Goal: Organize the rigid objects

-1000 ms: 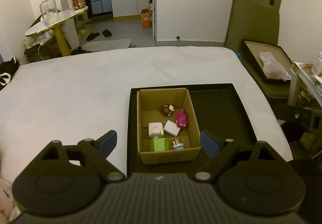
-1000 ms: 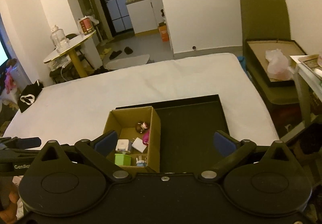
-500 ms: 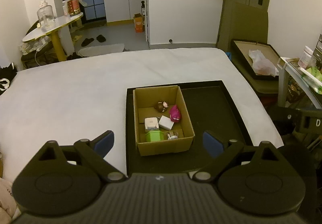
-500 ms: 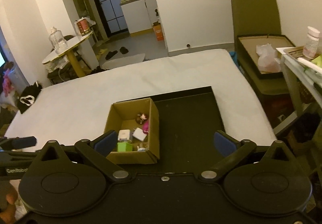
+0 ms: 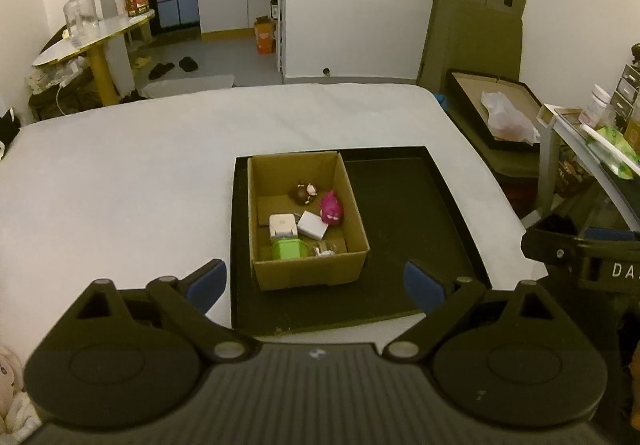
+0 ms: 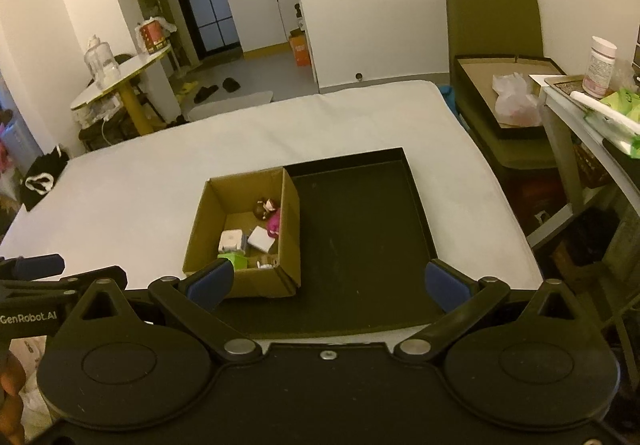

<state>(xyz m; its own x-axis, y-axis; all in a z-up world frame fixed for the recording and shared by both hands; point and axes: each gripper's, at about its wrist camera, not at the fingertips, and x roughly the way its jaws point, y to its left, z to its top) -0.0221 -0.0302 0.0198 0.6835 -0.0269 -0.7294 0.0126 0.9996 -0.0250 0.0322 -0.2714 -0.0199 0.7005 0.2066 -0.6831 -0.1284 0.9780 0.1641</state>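
Observation:
A cardboard box [image 5: 308, 269] [image 6: 290, 245] stands in the left half of a black tray [image 5: 420, 205] [image 6: 360, 237] on the white bed. In the box lie a brown figurine [image 5: 303, 192], a magenta toy [image 5: 331, 208], a white charger [image 5: 283, 225], a white block [image 5: 312, 225] and a green item [image 5: 289, 248]. My left gripper [image 5: 316, 283] is open and empty, held above the tray's near edge. My right gripper [image 6: 328, 283] is open and empty, also back from the tray.
The white bed [image 5: 120, 185] spreads to the left and beyond the tray. A side table [image 6: 592, 113] with a bottle stands at the right. A flat box with a plastic bag [image 5: 504, 117] lies on the floor beyond it. A round table [image 5: 92, 41] stands far left.
Both grippers have pulled back and up from the tray, so the box and tray look smaller and farther. Both stay open and empty.

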